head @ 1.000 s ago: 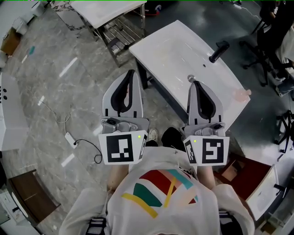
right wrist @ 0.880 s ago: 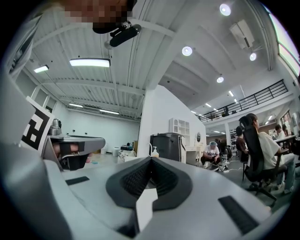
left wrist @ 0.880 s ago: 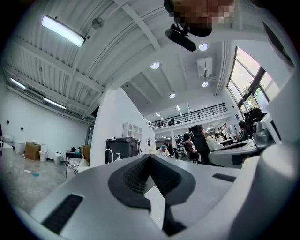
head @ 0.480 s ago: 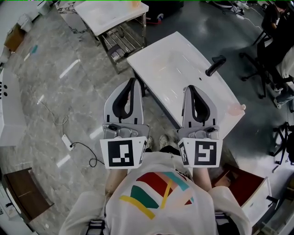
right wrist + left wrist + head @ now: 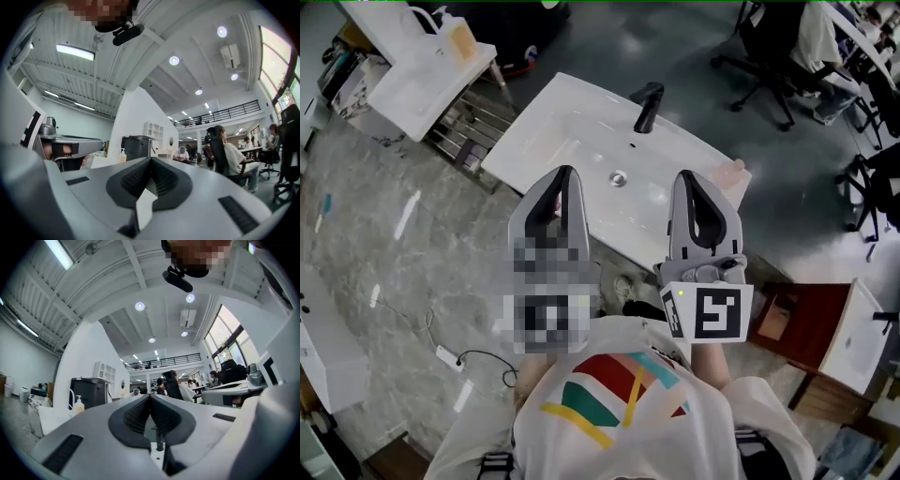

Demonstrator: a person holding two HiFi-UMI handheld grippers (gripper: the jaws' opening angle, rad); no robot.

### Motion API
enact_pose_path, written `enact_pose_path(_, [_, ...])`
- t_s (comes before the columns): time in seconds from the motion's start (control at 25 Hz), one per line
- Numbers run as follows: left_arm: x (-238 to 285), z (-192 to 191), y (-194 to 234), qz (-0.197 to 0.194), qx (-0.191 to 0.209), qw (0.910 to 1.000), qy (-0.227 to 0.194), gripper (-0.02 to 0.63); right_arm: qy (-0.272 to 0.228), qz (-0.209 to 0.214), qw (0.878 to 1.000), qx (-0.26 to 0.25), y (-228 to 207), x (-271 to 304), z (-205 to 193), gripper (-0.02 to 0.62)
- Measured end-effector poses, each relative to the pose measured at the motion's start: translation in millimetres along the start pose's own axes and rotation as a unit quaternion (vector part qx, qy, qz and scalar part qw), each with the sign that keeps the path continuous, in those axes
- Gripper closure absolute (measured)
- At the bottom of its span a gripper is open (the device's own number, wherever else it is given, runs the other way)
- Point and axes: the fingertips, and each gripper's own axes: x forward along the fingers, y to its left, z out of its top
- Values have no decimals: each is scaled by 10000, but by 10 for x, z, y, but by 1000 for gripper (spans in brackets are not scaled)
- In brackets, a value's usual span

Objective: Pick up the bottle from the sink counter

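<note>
Above the near edge of the sink desk (image 5: 572, 122), the left tongs (image 5: 563, 180) and right tongs (image 5: 687, 180) hang side by side, both clenched on nothing. Just past the right tongs, the pale pink bottle (image 5: 731, 172) sits at the desk's right corner.

Left gripper (image 5: 565, 175), right gripper (image 5: 686, 178): closed, empty

White T-shirt (image 5: 623, 403), red-teal-yellow stripes. Grey left claw (image 5: 564, 173), right claw (image 5: 685, 176), black pads (image 5: 135, 416); black-white marker cube (image 5: 717, 314).
</note>
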Motion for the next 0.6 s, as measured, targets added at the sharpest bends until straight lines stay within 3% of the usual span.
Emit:
enact_pose_path(0.12, [253,37,-454,-579,-133,9982,-21,589,31,-538,9985,-45,-438,-185,23,583])
enact_pose_path(0.28, [532,82,-1000,-1443,-325,9890,-26,589,120,-1358,9906,-73,-930,-454,66,584])
enact_pose_path(0.6, [670,83,-1841,-2362,-442,9707,-35,589,227,-2351,9716,-135,-1559,-1050,11,584])
